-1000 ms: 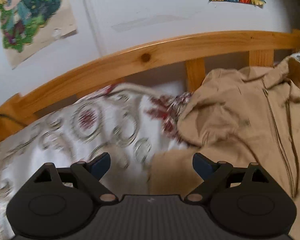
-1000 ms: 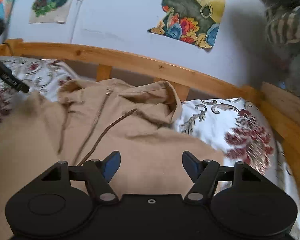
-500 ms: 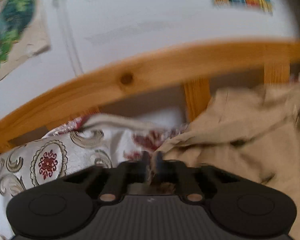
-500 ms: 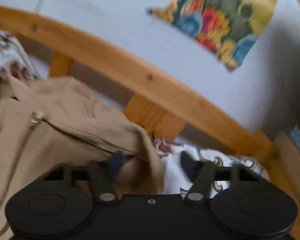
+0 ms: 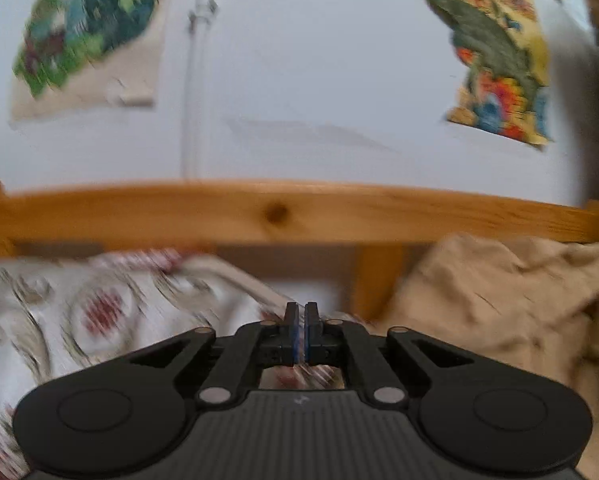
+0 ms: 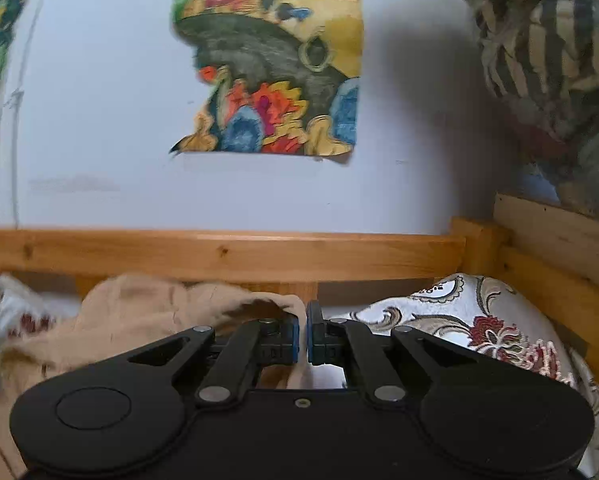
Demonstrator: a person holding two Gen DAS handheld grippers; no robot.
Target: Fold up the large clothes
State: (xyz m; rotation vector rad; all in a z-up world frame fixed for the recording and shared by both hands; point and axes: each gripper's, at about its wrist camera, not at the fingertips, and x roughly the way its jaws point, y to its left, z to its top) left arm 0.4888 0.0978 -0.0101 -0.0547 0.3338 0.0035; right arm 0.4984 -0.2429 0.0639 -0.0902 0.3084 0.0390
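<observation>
A tan zip-up jacket (image 5: 499, 300) lies on the patterned bedspread (image 5: 79, 320). In the left wrist view it bunches at the right, against the wooden rail. My left gripper (image 5: 300, 316) is shut; no jacket cloth shows between its pads, only blurred bedspread behind them. In the right wrist view the jacket (image 6: 147, 308) lies at the left. My right gripper (image 6: 302, 320) is shut on a fold of its edge, which curls over the left pad and hangs down between the fingers.
A wooden bed rail (image 5: 299, 212) runs across behind the bed below a white wall with posters (image 6: 275, 60). A wooden corner post and side board (image 6: 539, 248) stand at the right. Striped cloth (image 6: 547, 48) hangs at the upper right.
Both grippers went from wide open to shut. They moved toward the rail and tilted up. The right one took hold of the jacket edge; the left closed near the jacket's left edge.
</observation>
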